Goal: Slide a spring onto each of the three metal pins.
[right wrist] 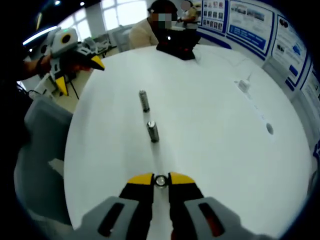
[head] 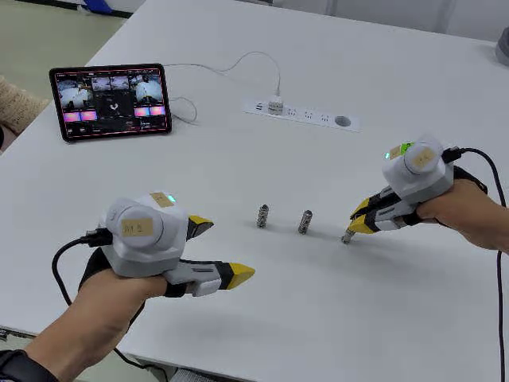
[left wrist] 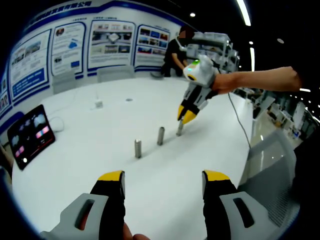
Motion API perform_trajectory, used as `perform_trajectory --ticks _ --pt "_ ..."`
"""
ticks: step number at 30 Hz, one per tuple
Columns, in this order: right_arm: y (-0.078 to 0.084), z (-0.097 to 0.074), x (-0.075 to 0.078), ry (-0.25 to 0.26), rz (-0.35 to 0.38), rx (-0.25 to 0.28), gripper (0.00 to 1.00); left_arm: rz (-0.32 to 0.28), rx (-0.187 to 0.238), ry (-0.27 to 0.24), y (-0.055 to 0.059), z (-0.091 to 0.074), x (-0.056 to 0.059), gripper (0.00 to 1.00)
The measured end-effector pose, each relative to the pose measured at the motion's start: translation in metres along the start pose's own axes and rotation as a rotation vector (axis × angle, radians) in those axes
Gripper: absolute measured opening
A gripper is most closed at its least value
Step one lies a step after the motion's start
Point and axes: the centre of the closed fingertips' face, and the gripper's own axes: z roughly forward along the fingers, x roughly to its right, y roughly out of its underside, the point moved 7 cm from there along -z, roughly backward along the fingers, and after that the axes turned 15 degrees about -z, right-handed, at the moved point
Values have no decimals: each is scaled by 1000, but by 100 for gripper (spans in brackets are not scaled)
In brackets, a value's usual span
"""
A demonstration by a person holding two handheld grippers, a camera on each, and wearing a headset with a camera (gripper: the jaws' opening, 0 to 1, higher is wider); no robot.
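Nearest, over the worktop's near edge, the left hand-held gripper hangs with jaws spread, while the right hand-held gripper pinches the end pin, whose round top shows between the tips in the right gripper view, in line with the middle pin and the last pin, both spring-clad.

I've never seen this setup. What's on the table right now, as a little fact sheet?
Left gripper: open, holding nothing
Right gripper: shut on the right pin, down at the table
Middle pin: upright, free, looks coiled
Left pin: upright, free, looks coiled
Extras: tablet, power strip on the white table
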Motion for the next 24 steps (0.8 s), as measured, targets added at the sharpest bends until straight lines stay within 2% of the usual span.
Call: perform_trajectory --ticks 17,24 --pt "12 19 -5 -6 33 -18 13 -3 -11 -2 5 -1 -3 64" --pt "15 21 -6 -4 35 -32 20 -4 -13 -3 5 0 -3 64"
